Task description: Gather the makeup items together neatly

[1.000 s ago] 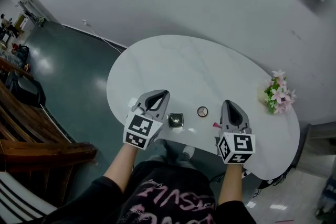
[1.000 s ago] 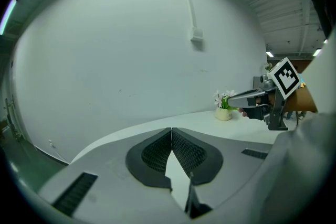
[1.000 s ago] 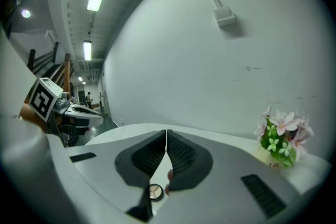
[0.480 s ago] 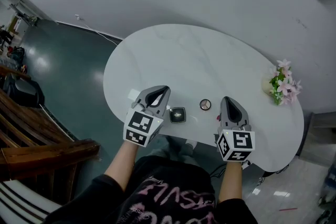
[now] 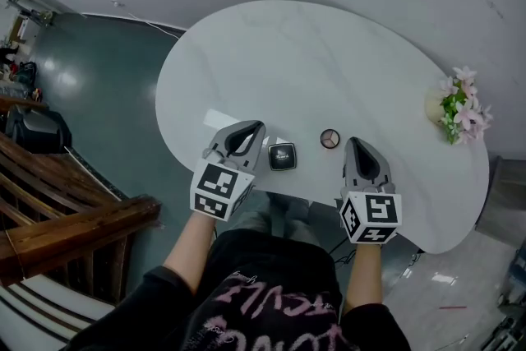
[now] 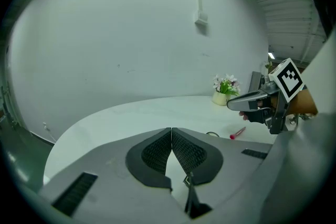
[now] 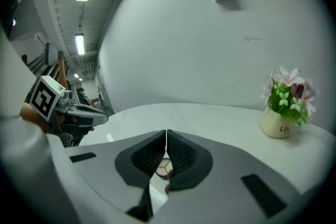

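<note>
Nearby, flower pot [image 5: 457, 104] on table [image 5: 312, 53], wooden bench [image 5: 74, 218] left, compact [image 5: 282, 156] near edge

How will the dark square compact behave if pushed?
The dark square compact lies flat and low, so it likely slides rather than tips or rolls. The table looks smooth and glossy, so it may skid easily. It sits near the front edge; a push that way could drop it.
</note>
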Motion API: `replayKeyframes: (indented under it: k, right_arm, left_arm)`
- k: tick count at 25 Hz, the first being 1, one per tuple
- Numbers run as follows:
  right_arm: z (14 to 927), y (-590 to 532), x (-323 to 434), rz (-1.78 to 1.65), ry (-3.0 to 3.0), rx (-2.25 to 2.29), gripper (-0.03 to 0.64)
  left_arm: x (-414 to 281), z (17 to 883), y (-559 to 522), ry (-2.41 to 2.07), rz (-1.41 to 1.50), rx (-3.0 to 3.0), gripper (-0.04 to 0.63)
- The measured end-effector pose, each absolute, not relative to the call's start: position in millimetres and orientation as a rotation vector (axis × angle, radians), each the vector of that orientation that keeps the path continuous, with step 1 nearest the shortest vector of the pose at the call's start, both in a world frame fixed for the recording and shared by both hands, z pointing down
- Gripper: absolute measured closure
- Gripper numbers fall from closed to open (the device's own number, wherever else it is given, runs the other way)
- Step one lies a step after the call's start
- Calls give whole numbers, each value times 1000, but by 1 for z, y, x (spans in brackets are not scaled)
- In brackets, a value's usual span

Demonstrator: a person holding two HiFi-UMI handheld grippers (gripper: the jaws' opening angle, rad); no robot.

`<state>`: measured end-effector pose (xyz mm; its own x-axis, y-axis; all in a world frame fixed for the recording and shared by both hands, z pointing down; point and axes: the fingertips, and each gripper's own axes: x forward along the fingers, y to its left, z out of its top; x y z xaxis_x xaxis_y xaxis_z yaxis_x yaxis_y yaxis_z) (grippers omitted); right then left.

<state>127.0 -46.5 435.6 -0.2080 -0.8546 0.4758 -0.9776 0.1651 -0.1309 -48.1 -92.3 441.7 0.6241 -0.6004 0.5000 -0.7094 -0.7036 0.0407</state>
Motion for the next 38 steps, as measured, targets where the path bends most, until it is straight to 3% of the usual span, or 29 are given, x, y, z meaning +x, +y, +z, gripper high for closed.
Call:
replayKeyframes:
  k: [23, 24, 27, 31, 38]
  right_arm:
    - [474, -32, 113, 703, -2130, 1699, 554]
    - [474, -32, 113, 703, -2131, 1699, 554]
    - [475, -32, 114, 706, -2130, 1704, 554]
    - [476, -32, 117, 714, -2126, 1712, 554]
    - [481, -28, 125, 727, -2105, 1726, 552]
  left_arm:
    - [-37, 488, -55, -722, 936, 2648, 580]
    - [-35, 490, -52, -677, 966, 2662, 568]
    - [-28, 497, -38, -511, 1081, 2696, 439]
    - [-20, 514, -20, -303, 1276, 2721, 345]
    - [-11, 544, -12, -55, 1580, 2701, 279]
